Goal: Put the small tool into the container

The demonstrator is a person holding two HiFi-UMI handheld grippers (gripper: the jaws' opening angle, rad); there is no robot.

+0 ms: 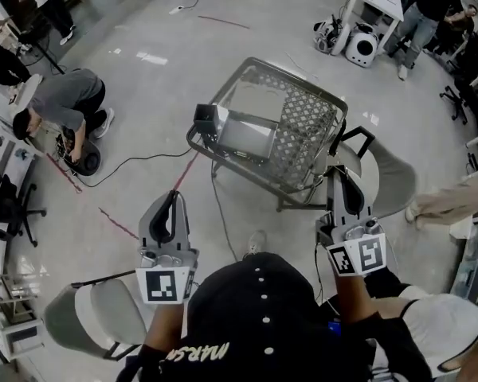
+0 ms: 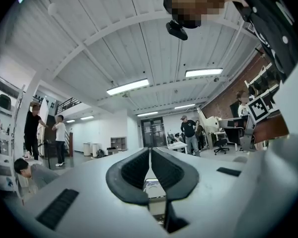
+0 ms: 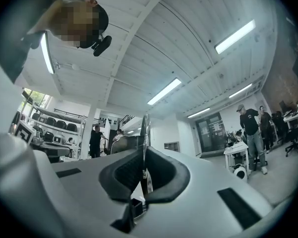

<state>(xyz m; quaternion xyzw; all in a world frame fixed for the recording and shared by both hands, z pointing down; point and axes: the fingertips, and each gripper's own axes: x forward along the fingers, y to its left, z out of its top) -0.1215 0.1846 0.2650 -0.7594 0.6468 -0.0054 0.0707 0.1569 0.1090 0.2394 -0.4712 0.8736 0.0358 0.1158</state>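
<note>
A wire mesh basket point(image 1: 303, 126) stands tilted on the floor ahead of me, with a grey box point(image 1: 247, 134) inside it and a small black block point(image 1: 205, 116) at its left rim. My right gripper point(image 1: 335, 173) point(image 3: 143, 155) points at the basket's right corner and is shut on a thin flat metal tool point(image 3: 145, 130) that sticks out past the jaws. In the head view the tool is too thin to make out. My left gripper point(image 1: 174, 197) point(image 2: 149, 155) is held to the left of the basket, short of it, with its jaws shut and nothing between them.
A grey folding chair point(image 1: 390, 177) stands right of the basket, another point(image 1: 95, 317) at my lower left. A person crouches point(image 1: 64, 102) at the left by cables, and others stand point(image 1: 426, 6) at the far right near a desk and white machines point(image 1: 358, 46).
</note>
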